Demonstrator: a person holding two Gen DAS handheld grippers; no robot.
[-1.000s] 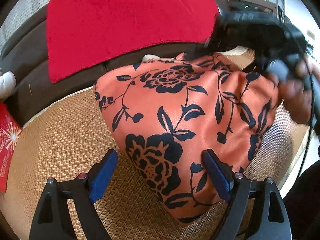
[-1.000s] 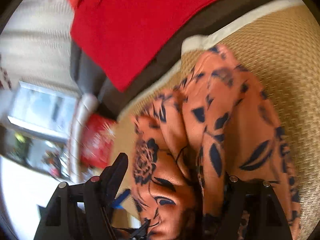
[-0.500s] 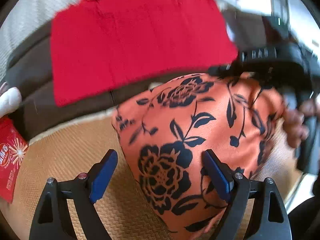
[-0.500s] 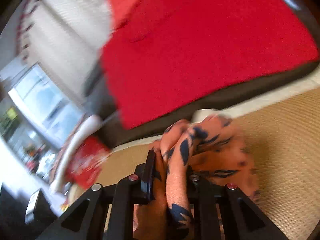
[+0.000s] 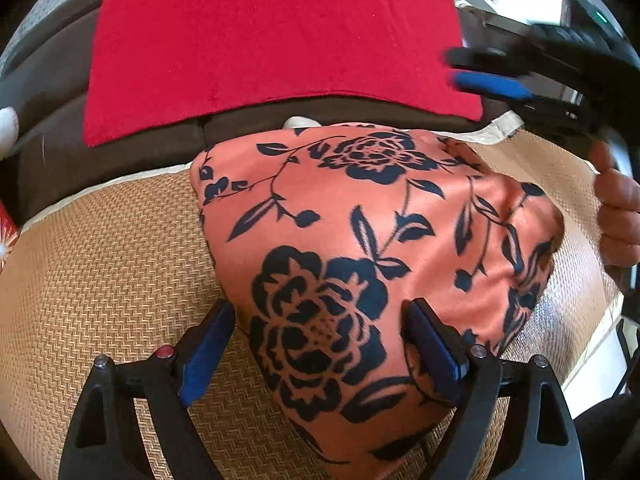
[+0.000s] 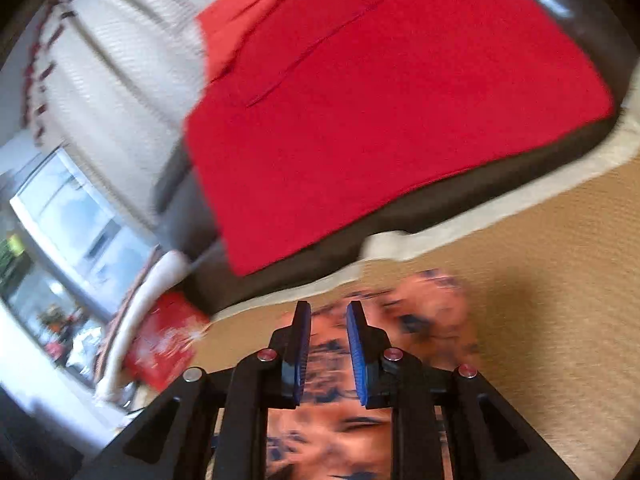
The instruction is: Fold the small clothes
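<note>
Garment (image 5: 360, 248), an orange satin piece printed with dark flowers, lies bunched on the woven mat (image 5: 100, 264), its long axis running from the near tip between the left fingers up toward the sofa back. The left gripper (image 5: 320, 344) stands wide, pads on either side of the lower fold and not pressing it, so this hand is the nearer one for the next pinch. The right gripper (image 6: 328, 344) hangs above the cloth with a narrow gap, jaws opening and nothing between them; the garment shows blurred below. From the left camera it reaches in at upper right, the person's hand (image 5: 616, 208) behind it. The fabric looks slick and limp, likely to slide. A flat red cloth (image 5: 272, 48) drapes the brown sofa (image 5: 120, 148) beyond.
</note>
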